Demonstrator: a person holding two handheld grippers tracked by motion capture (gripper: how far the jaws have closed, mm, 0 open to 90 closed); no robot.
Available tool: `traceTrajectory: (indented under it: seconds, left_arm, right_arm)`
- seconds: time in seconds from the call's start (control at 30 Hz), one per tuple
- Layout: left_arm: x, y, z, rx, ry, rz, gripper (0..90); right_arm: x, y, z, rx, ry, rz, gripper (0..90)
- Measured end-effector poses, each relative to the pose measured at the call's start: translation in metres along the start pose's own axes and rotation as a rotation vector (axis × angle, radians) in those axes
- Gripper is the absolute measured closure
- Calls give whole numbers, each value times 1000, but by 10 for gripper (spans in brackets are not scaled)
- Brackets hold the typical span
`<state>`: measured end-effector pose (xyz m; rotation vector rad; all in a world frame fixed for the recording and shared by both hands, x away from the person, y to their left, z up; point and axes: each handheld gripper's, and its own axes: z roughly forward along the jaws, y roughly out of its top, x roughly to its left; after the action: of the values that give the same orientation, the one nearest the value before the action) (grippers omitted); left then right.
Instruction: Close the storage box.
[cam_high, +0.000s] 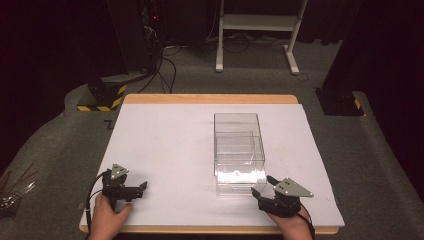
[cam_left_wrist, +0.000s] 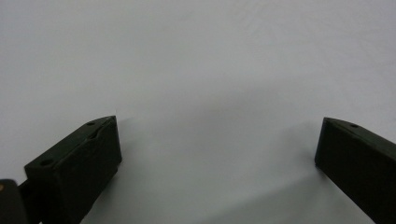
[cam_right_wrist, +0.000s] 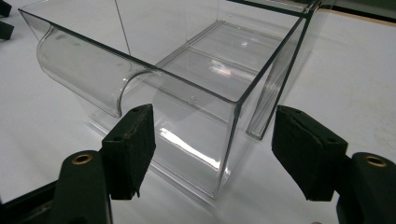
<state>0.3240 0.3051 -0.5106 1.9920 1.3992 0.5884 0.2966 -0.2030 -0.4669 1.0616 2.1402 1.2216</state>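
One clear plastic box stands on the white-covered counter, right of centre. Its long axis runs from the person's side toward the far edge. It is made of two clear parts: an outer shell at the far end and an inner drawer-like part that sticks out toward the person. The drawer's near end has a curved, rounded front wall, seen in the right gripper view as a scooped lip, and that end points at the person's edge of the counter. Its top is open.

Two grippers are in sight, one in each hand. The left gripper lies low at the near left corner of the counter, well apart from the box, held by the left hand. Its jaws stand wide apart with only bare white surface between them in the left gripper view, gripping nothing.

The right gripper sits at the near right, just beside the drawer's near right corner, held by the right hand. Its jaws are spread wide and hold nothing; in the right gripper view that corner rises between them, but contact cannot be made out.
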Motion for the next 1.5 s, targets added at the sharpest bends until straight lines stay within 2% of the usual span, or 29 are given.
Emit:
traceTrajectory:
  seconds: [0.33,0.43,0.8,1.5]
  left_arm:
    - [0,0,0,0,0,0,6]
    - [0,0,0,0,1,0,6]
    - [0,0,0,0,0,0,6]
    - [0,0,0,0,1,0,6]
  right_arm:
    - [-3,3,7,-5,-10,3,277]
    - [-6,2,8,0,5,15,263]
    - [-12,7,15,10,10,19,258]
    - [-19,15,28,21,-17,31,214]
